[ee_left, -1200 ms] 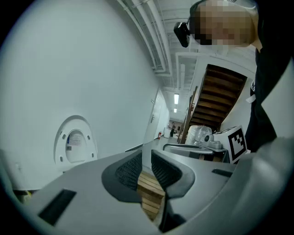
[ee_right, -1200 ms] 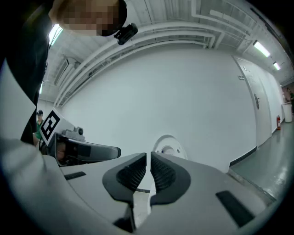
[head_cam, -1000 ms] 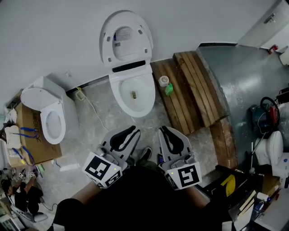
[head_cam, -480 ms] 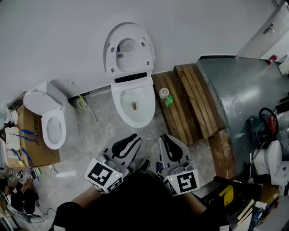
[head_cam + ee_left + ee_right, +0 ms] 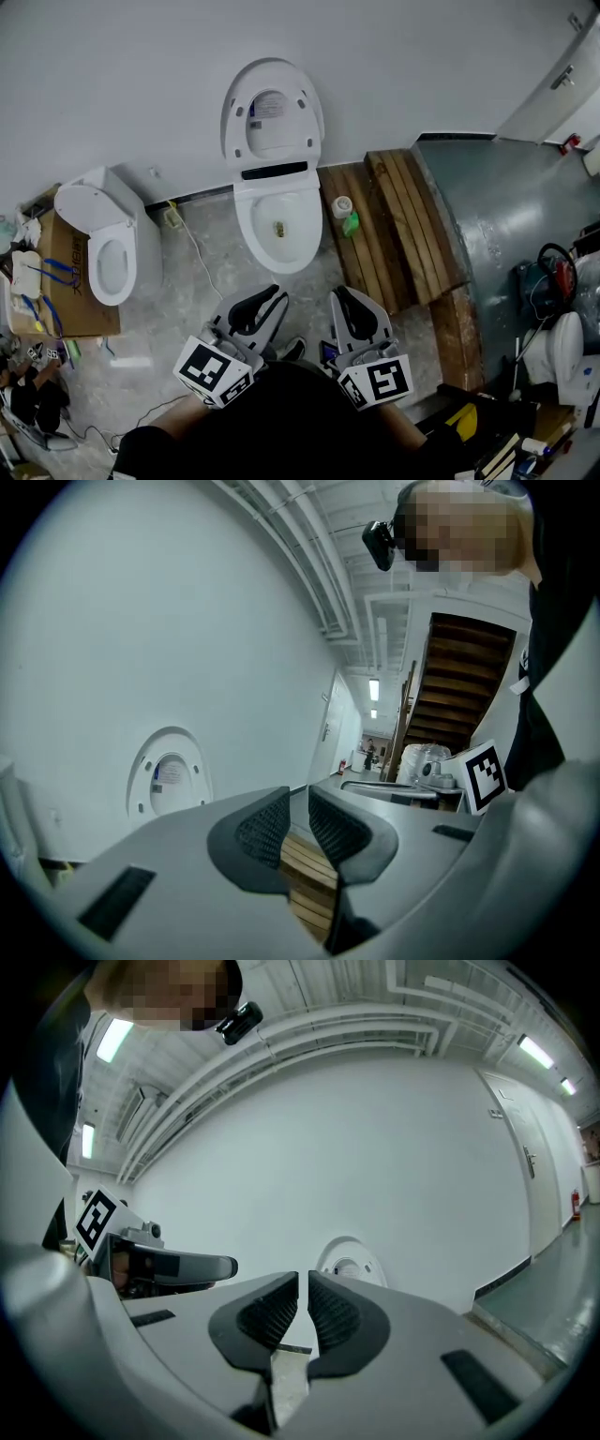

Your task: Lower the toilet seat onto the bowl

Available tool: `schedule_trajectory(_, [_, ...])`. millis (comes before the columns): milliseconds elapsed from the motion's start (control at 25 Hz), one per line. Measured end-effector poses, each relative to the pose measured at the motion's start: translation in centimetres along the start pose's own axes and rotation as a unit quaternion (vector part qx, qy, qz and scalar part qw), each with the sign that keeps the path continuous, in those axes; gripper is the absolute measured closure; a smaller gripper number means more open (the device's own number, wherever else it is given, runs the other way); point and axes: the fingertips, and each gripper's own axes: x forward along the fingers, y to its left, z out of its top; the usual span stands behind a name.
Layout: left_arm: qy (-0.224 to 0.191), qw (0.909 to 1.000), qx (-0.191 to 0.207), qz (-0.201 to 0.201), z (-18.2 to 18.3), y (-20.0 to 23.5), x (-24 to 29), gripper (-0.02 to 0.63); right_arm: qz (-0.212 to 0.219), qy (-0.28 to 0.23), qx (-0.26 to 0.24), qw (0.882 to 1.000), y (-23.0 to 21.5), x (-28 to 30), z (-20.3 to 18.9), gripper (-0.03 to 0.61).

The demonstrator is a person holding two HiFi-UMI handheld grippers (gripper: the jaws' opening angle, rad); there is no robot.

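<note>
The white toilet stands against the wall in the head view, its seat and lid (image 5: 272,117) raised upright over the open bowl (image 5: 278,225). Both grippers hover side by side in front of the bowl, well short of it, pointing at it. My left gripper (image 5: 278,298) has its jaws a narrow gap apart with nothing between them. My right gripper (image 5: 339,294) is shut and empty. The raised seat (image 5: 169,780) shows beyond the left gripper (image 5: 298,808) in its view. In the right gripper view the seat (image 5: 347,1265) is far behind the right gripper (image 5: 303,1293).
A second toilet (image 5: 103,244) stands at the left beside a cardboard box (image 5: 70,291). Wooden planks (image 5: 389,225) lie right of the bowl, with a small jar (image 5: 343,206) and a green object (image 5: 351,225) on them. A cable (image 5: 192,244) runs across the floor.
The head view has shifted, so the toilet sits lower in the picture. Both grippers stay in front of the bowl, the right one drifting slightly. Neither gripper's jaws have changed.
</note>
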Motion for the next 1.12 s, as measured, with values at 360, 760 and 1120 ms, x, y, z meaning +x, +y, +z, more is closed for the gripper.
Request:
schedule_trajectory(360, [0.013, 0.9999, -0.008, 0.008, -0.5, 2.2, 1.6, 0.543, 0.015, 0.018, 0.005, 1.000, -0.7, 2.8, -0.9, 0.526])
schedule_trajectory(760, [0.016, 0.9996, -0.007, -0.024, 2.2, 8.2, 6.6, 0.543, -0.020, 0.023, 0.009, 0.999, -3.8, 9.5, 0.6, 0.526])
schedule_trajectory(1120, [0.014, 0.9987, -0.012, -0.047, 5.3, 16.8, 9.6, 0.543, -0.048, 0.035, 0.016, 0.998, -4.9, 18.4, 2.0, 0.526])
